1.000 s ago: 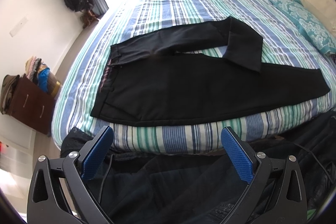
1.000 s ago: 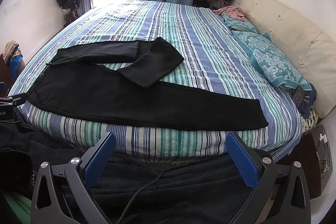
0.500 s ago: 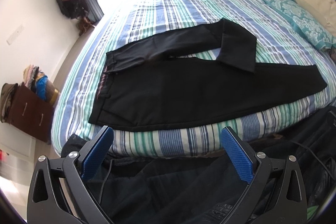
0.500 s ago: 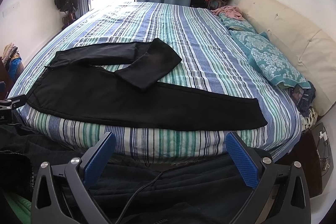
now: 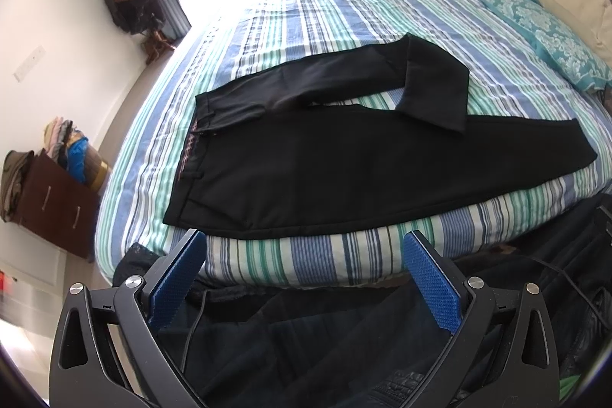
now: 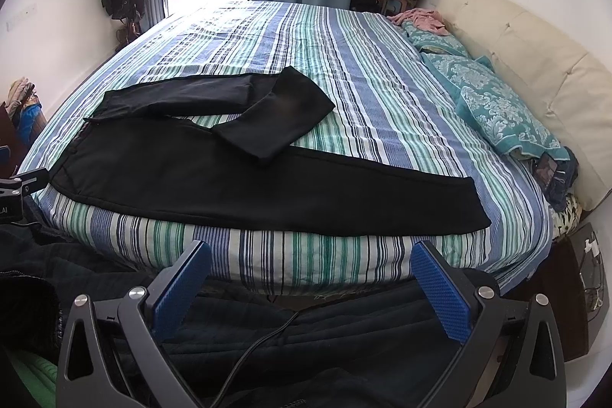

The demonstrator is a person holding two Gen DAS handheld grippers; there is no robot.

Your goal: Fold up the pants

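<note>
- The black pants (image 5: 306, 171) lie on the striped bed (image 6: 344, 64), far leg doubled back; folding not begun.
- The left gripper (image 5: 304, 278) has edged closer; it and the right gripper (image 6: 310, 278) gape, holding nothing.

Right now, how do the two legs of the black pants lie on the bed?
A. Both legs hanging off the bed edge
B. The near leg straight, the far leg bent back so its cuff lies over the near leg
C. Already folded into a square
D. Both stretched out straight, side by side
B: the near leg runs straight along the striped bed edge, while the far leg doubles back across it.
</note>
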